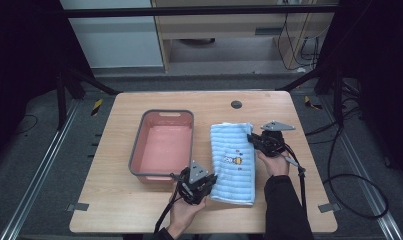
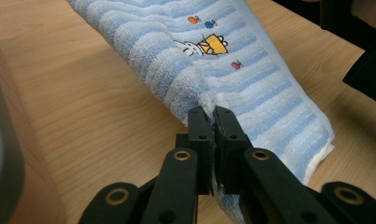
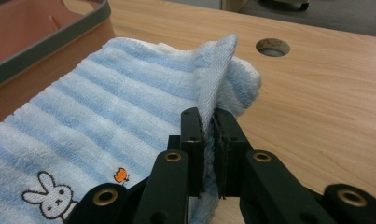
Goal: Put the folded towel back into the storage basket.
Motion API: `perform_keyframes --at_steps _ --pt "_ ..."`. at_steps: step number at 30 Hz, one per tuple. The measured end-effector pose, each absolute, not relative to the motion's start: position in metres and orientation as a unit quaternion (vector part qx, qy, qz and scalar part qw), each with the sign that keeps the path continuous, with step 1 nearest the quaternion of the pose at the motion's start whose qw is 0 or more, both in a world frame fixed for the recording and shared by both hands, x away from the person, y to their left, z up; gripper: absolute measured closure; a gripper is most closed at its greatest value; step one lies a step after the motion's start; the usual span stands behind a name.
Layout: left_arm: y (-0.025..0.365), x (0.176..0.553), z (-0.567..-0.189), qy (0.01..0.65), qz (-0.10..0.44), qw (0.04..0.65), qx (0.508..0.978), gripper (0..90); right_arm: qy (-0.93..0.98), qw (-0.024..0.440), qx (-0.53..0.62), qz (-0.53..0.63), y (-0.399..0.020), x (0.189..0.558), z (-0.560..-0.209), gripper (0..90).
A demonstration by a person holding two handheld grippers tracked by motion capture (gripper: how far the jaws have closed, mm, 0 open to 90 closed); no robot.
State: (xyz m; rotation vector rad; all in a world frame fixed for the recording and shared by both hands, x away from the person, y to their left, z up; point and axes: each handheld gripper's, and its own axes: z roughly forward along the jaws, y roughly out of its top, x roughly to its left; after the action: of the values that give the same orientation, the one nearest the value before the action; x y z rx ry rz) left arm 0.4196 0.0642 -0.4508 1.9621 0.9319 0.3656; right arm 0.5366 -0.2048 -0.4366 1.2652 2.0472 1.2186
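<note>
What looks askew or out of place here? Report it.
Nothing stands out. The folded blue towel lies beside the empty pink tub; the left gripper and right gripper each pinch a towel edge, lifting it slightly.

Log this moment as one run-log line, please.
left gripper: shut on towel near corner | right gripper: shut on towel far edge | towel: folded, on table | pink basin: empty, left of towel

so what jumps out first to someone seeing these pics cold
A light blue striped towel with a small rabbit picture lies right of centre on the wooden table, pinched at two spots. The left gripper is shut on its near left edge and the right gripper on its far right edge. Just left of it sits an empty pink tub with a grey rim.
</note>
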Motion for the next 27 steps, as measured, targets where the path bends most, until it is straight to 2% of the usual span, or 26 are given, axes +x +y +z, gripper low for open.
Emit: perform_keyframes --at_steps 11,27 --pt "0.066 0.42 -0.433 0.371 0.152 0.471 0.786 86.5 0.727 0.239 0.452 0.459 -0.21 0.53 -0.414 83.7" --pt "0.082 0.424 -0.402 0.362 0.181 0.479 0.779 86.5 0.718 0.262 0.432 0.479 -0.197 0.526 -0.38 83.8"
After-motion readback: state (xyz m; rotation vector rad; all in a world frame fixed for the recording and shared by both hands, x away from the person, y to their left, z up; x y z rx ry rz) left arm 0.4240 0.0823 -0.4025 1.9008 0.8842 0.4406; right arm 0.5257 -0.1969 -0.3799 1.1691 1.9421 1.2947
